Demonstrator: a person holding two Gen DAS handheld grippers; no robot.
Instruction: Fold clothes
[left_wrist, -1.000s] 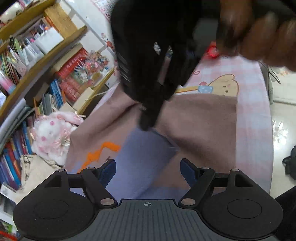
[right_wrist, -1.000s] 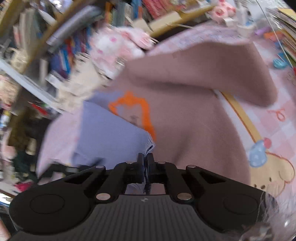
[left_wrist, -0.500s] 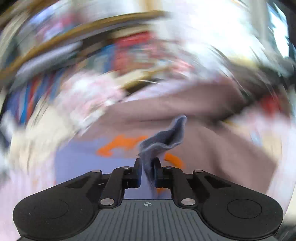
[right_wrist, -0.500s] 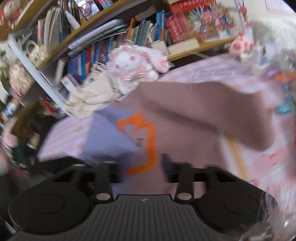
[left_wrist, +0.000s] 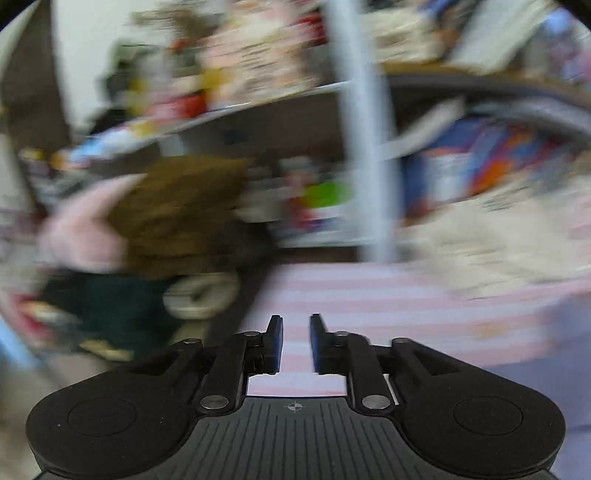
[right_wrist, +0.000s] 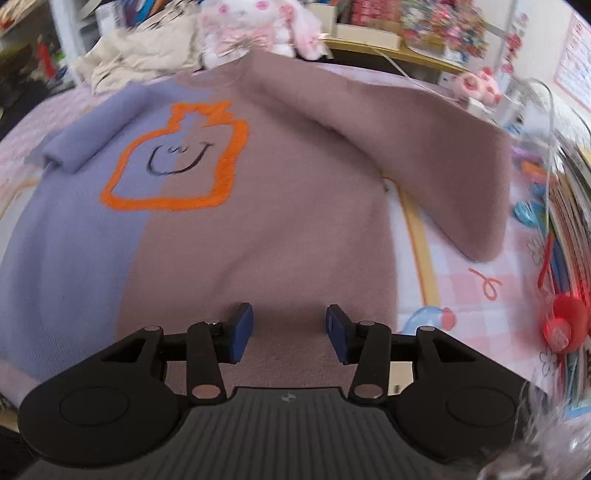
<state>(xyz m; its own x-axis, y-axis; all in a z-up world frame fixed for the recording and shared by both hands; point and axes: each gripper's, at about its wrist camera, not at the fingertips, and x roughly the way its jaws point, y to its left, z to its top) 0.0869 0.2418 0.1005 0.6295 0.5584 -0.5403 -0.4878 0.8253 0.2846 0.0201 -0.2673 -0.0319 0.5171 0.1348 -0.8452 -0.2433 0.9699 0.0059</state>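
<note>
"Looking down from my right gripper (right_wrist: 290, 332), what do you see?"

"I see the sweater (right_wrist: 229, 229) lying flat on its back on the table (right_wrist: 465, 269), which has a pink checked cloth on it. The sweater is purple on one side and dusty pink-brown on the other. It has an orange bottle shape (right_wrist: 177, 155) on the chest with a little smile inside. The purple sleeve (right_wrist: 88, 129) is folded in over the body. The brown sleeve (right_wrist: 436, 158) sticks out to the side."

"Is your right gripper holding it?"

"No. It is let go, with its jaws apart and nothing between them. They have just come in a tiny bit. It hangs right over the bottom edge of the sweater."

"And your left gripper (left_wrist: 295, 343)?"

"Its jaws stand only a little apart and have just been opening. Nothing is between them. That picture is very blurry, so I think it looks at shelves and the table edge, but I am not sure."

"How will the sweater feel?"

"I think it is soft, floppy and light, a bit fuzzy. It will sag and bunch, so it will not slide well. I would pinch the brown sleeve near its cuff and lay it across the chest."
</note>
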